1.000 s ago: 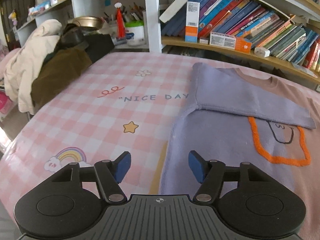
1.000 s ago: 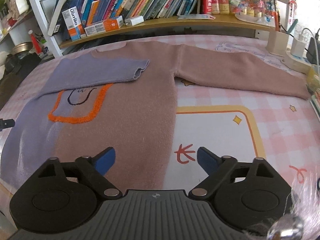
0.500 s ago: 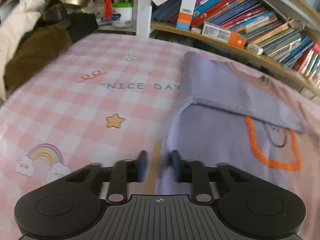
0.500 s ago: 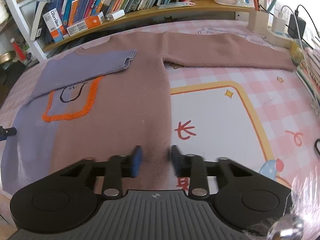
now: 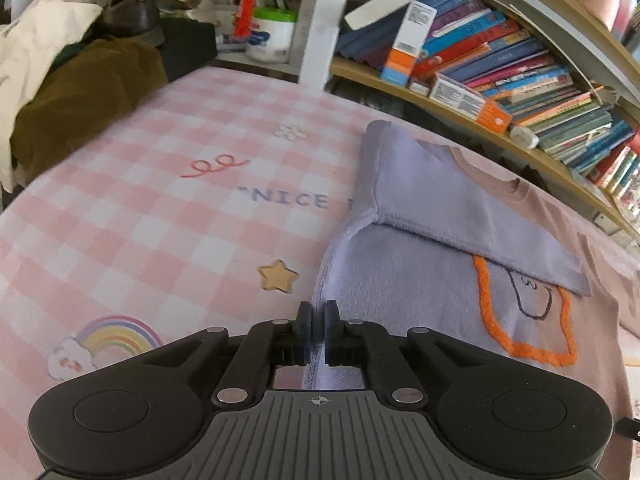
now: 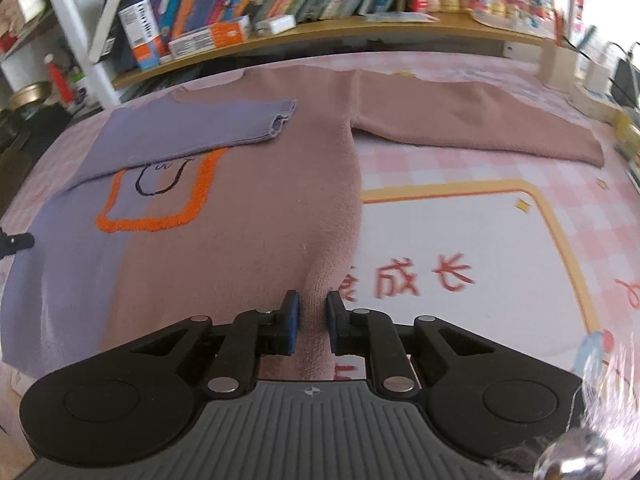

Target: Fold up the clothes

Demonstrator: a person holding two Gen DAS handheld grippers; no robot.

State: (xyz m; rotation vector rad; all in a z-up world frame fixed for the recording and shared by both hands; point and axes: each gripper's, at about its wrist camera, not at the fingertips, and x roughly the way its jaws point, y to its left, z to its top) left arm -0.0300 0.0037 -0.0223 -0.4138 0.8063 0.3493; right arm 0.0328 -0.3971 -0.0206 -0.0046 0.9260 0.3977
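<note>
A two-tone sweater [image 6: 248, 216], lilac on one half and dusty pink on the other, lies flat on the pink checked tablecloth [image 5: 152, 216]. It has an orange-outlined patch [image 6: 160, 204]. Its lilac sleeve [image 6: 192, 136] is folded across the chest; the pink sleeve [image 6: 472, 128] stretches out sideways. My left gripper [image 5: 318, 322] is shut on the lilac bottom hem corner [image 5: 320, 344]. My right gripper [image 6: 313, 316] is shut on the pink bottom hem corner [image 6: 316, 304], which bunches into a ridge between the fingers.
A curved wooden bookshelf [image 6: 320, 36] full of books runs along the table's far edge. A pile of clothes [image 5: 72, 80] sits at the far left. Chargers and a power strip [image 6: 592, 80] stand at the far right. The tip of the left gripper [image 6: 16, 242] shows in the right wrist view.
Both grippers went from wide open to shut on the sweater's bottom hem, the left on the lilac corner, the right on the pink corner. The hem has bunched up between the fingers.
</note>
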